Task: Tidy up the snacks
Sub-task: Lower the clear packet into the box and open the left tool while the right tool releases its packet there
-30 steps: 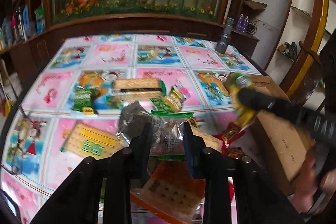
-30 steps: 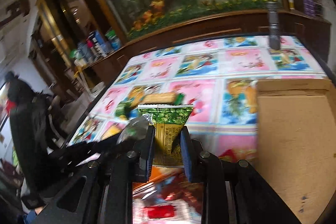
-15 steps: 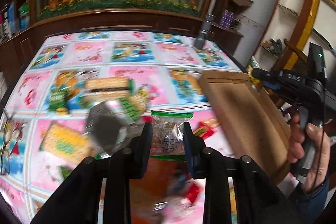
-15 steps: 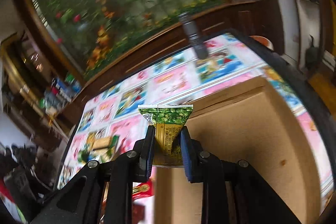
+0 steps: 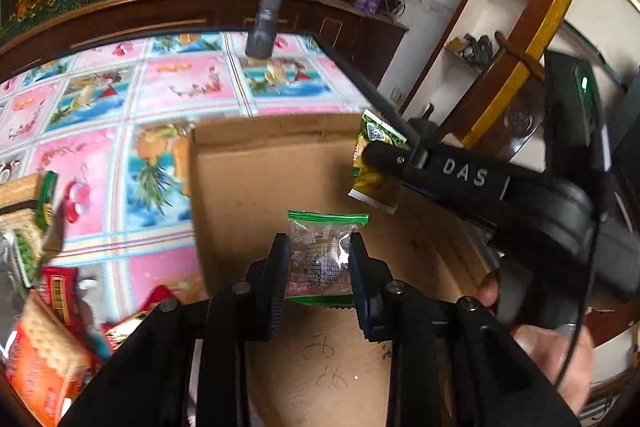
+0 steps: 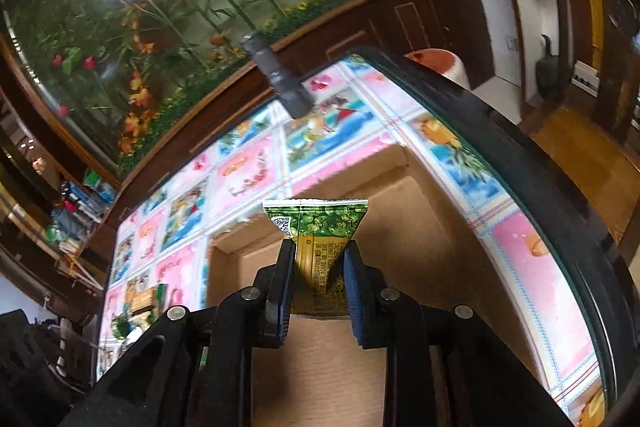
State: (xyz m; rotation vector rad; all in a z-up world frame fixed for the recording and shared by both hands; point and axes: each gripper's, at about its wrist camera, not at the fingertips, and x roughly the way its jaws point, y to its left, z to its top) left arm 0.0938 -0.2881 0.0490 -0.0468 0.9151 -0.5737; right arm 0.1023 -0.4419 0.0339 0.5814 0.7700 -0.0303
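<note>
Two snack packets hang over the open cardboard box (image 5: 256,179) on the worktop (image 5: 92,155). The left hand-held gripper (image 5: 318,267) clamps a clear crinkly packet (image 5: 320,247), long axis pointing away, green seal foremost. The right hand-held gripper (image 6: 318,275) pinches a glossy green-and-gold packet (image 6: 318,231), flared end forward.

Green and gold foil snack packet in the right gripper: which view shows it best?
The right wrist view: the green and gold foil snack packet sits centred, its printed face readable, pinched by the right gripper. The left wrist view shows the same packet only edge-on and small, above the open brown cardboard box.
</note>
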